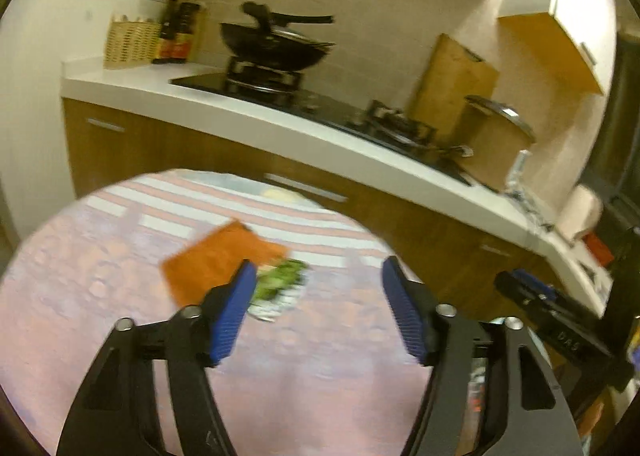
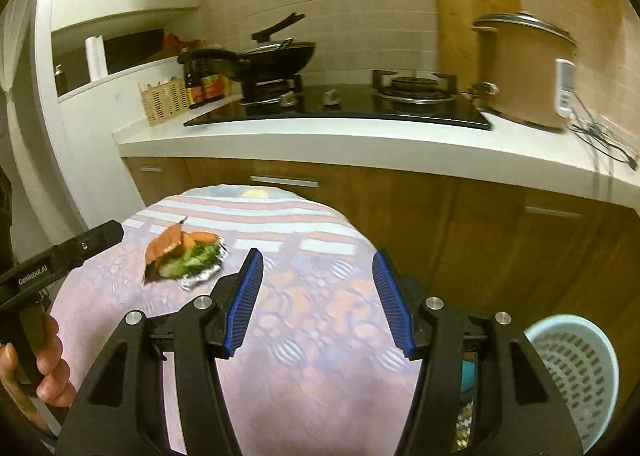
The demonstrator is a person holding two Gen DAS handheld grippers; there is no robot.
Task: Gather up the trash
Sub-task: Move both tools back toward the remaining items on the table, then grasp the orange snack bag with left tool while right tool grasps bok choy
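Orange wrapper [image 2: 164,246] w/ green scraps [image 2: 196,260] on foil lies on desk [image 2: 320,336], ahead-left of right claw [image 2: 318,296], near left claw [image 1: 318,304] tip. Mint basket [image 2: 576,368] sits lower right beside desk; nothing blocks the way. Both claws wide apart, empty, touching nothing.

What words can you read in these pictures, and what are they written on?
"GenRobot.AI": on the left gripper's black body, seen from the right wrist.
"DAS": on the right gripper's black body, seen from the left wrist.
Sauce bottles: labels too blurred to read.
Snack wrappers: no readable print.
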